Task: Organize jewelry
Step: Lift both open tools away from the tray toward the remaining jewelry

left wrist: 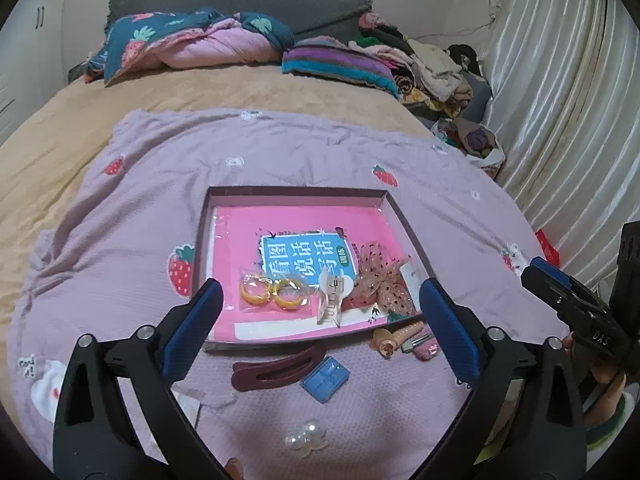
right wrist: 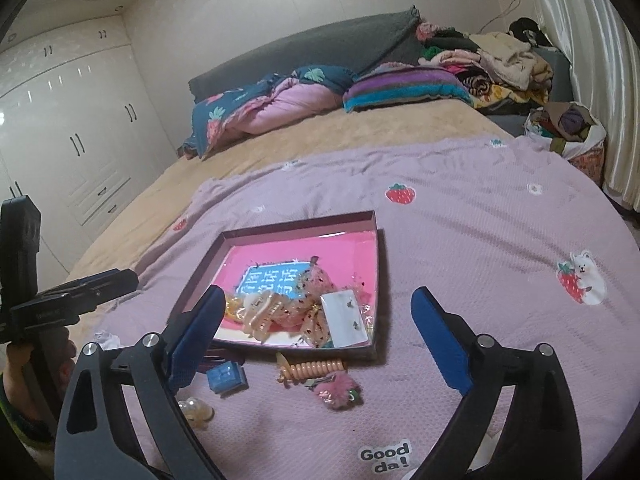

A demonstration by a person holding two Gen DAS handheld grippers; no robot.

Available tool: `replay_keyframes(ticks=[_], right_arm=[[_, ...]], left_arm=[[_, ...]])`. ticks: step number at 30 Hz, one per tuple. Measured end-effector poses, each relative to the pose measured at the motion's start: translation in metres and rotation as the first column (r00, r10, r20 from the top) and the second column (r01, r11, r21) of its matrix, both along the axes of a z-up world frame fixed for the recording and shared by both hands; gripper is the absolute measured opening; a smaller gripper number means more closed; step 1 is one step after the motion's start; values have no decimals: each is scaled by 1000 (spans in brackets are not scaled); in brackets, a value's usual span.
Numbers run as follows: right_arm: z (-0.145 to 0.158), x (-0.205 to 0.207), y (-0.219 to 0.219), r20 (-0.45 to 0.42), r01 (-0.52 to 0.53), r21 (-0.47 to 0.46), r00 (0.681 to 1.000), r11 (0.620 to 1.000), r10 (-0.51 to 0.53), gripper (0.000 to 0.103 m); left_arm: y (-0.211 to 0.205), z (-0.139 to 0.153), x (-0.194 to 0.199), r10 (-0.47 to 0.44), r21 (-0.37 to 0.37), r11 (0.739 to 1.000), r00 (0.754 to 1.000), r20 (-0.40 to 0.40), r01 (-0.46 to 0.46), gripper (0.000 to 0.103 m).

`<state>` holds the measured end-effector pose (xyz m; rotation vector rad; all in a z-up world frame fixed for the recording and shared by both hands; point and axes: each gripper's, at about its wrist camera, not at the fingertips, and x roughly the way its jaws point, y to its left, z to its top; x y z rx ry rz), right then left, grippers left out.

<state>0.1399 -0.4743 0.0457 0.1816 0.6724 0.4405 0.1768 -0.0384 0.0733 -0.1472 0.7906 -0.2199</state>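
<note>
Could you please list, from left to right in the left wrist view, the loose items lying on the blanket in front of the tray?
Maroon hair clip → pearl flower clip → blue box → spiral hair tie → pink fuzzy clip.

Both wrist views angled down; shared tray (left wrist: 404,216) mid-distance

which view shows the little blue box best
The left wrist view: the blue box lies in full sight on the blanket between the open fingers. In the right wrist view the blue box sits partly behind the gripper's left finger.
</note>
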Motion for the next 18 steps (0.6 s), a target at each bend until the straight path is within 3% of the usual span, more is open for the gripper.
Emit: replay_keyframes(ticks=[18], right_arm=[[26,-38,10,66,-41,-7,997,999,41,94]], left_arm=[[34,22,-40,70,-20,997,996,61,-69,93]])
